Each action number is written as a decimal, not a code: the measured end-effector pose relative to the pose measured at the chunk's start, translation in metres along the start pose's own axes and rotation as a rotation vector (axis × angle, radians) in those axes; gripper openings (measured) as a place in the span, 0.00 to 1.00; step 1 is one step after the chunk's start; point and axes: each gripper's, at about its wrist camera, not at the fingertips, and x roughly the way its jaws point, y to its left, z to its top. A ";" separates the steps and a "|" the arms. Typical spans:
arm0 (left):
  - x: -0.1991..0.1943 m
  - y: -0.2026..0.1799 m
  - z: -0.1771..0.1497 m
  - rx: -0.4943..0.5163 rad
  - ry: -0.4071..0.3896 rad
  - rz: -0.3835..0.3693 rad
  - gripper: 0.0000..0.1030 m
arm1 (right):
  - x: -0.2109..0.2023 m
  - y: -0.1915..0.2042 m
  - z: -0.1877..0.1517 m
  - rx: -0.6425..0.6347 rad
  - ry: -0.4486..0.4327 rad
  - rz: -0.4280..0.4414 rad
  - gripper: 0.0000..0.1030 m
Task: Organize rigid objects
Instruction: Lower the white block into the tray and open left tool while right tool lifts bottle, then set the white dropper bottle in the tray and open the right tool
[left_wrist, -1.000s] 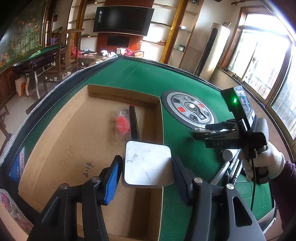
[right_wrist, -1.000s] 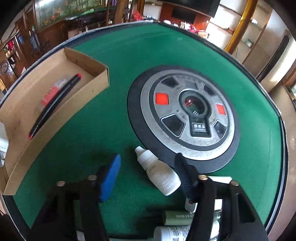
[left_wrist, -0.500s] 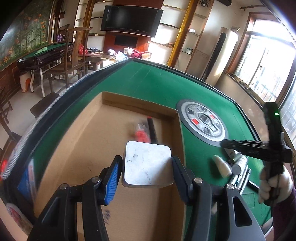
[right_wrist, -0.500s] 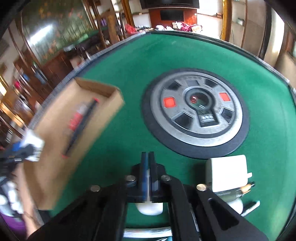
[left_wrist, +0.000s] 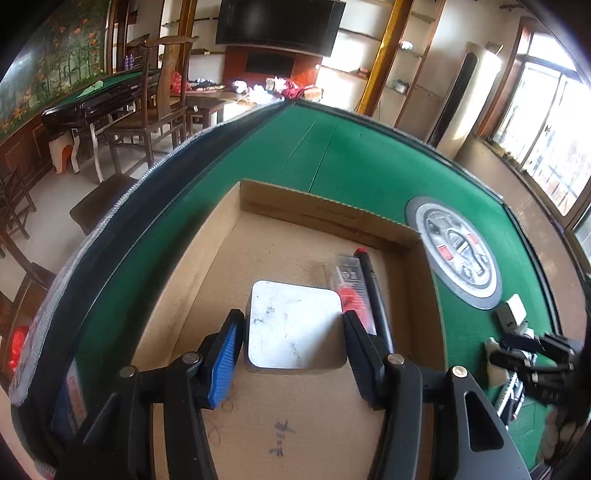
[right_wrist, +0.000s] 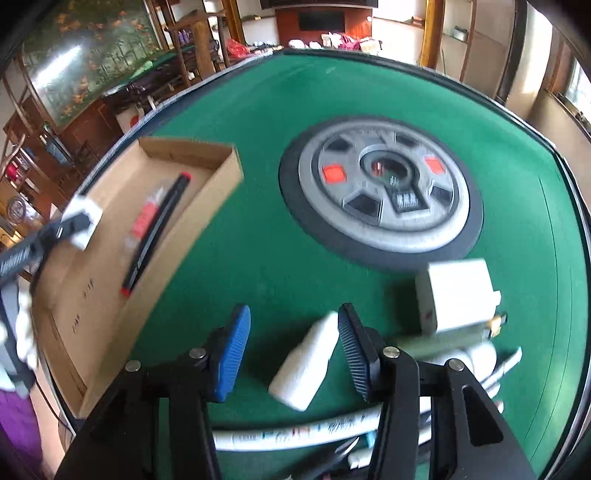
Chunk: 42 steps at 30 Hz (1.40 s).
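My left gripper (left_wrist: 293, 350) is shut on a white square box (left_wrist: 293, 325) and holds it over the open cardboard box (left_wrist: 325, 214). A black pen with red ends (left_wrist: 373, 291) and a red packet (left_wrist: 349, 284) lie inside the cardboard box. My right gripper (right_wrist: 291, 347) is open over the green felt, with a small white bottle (right_wrist: 308, 363) lying between its fingers against the right one. The left gripper with the white box also shows in the right wrist view (right_wrist: 83, 219).
A round grey and black console (right_wrist: 380, 206) sits in the table's middle. A white charger block (right_wrist: 456, 295), white tubes (right_wrist: 295, 432) and pens lie in a pile near the right gripper. The cardboard box (right_wrist: 221, 166) stands at the table's left edge.
My left gripper has carried the white box further over the cardboard box. My right gripper was shut half a second ago and has opened; the white bottle lies between its fingers.
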 end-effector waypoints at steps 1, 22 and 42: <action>0.009 -0.002 0.005 -0.003 0.022 -0.007 0.56 | 0.004 0.002 -0.004 0.004 0.015 -0.015 0.47; 0.019 0.022 -0.001 -0.258 0.006 -0.097 0.62 | -0.033 0.029 0.014 0.074 -0.096 0.198 0.25; -0.059 0.010 -0.031 -0.200 -0.150 -0.019 0.70 | 0.055 0.130 0.102 -0.055 -0.018 -0.020 0.26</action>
